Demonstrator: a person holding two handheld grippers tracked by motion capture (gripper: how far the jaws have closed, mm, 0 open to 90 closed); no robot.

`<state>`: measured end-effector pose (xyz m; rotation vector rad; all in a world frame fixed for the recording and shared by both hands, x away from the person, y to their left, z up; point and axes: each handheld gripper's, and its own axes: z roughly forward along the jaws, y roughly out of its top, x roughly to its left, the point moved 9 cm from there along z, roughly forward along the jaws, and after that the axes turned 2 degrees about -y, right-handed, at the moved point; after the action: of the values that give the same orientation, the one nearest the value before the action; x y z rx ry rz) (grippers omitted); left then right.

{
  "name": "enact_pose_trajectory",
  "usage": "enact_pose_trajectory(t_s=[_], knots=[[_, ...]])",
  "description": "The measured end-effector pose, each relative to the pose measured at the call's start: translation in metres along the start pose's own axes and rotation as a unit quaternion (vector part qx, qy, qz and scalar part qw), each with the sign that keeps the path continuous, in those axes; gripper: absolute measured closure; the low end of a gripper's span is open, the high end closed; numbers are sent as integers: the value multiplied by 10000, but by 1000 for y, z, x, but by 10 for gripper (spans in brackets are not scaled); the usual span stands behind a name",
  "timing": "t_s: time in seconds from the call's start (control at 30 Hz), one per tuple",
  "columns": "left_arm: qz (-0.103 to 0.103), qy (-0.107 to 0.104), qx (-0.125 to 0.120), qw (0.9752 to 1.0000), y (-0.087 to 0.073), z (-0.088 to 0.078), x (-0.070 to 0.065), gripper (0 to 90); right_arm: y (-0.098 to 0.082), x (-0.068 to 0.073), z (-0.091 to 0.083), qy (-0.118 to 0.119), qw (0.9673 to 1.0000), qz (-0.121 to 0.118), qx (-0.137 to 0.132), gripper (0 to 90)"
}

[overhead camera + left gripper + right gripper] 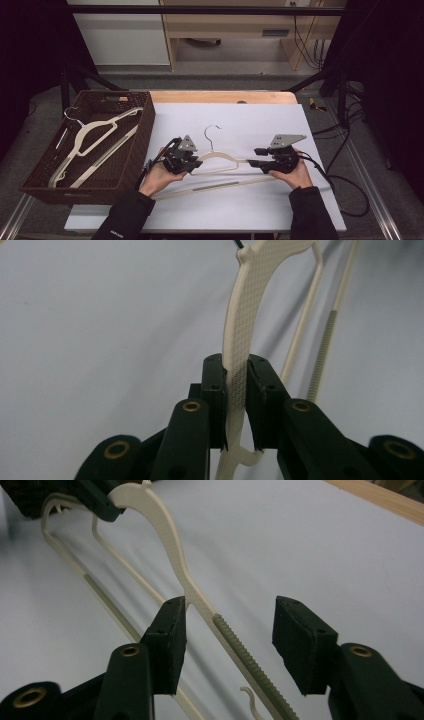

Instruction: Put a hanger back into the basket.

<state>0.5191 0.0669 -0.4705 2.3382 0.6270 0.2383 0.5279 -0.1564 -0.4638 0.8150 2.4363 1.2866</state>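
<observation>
Cream plastic clothes hanger [220,159] lies lengthwise between both hands above the white worktop [240,210], its left shoulder clamped in the left tool [236,390], its right shoulder between the parted right tool [227,630] pads.

Woven basket [145,131] at tabletop [260,120] left edge, holding what appear to be two hangers [92,132]; cables [350,140] on floor at right.

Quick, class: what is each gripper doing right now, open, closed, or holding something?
Left gripper: jaws closed on the cream hanger, gripping its shoulder.
Right gripper: jaws open, with the hanger's other arm between them but not gripped.
</observation>
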Motion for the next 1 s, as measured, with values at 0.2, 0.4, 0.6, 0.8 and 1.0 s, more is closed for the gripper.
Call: enact_pose_trajectory(t_s=[0.2,0.4,0.6,0.8,1.0], knots=[[-4,-47,-136,9999,1,-11,-16,807,3,4,-12,-119,9994,211,-260,338],[120,-126,-183,9997,-1,-17,-31,816,1,8,-24,-272,9981,339,-446,222],[307,-173,-213,9992,-2,-23,-44,823,-5,10,-34,-427,9970,419,-488,167],[441,-234,-187,9986,-4,-26,-56,830,-9,7,-41,-546,9955,538,-561,133],[519,-449,-136,9976,-4,-27,-66,856,-11,6,-46,-610,9944,595,-621,104]])
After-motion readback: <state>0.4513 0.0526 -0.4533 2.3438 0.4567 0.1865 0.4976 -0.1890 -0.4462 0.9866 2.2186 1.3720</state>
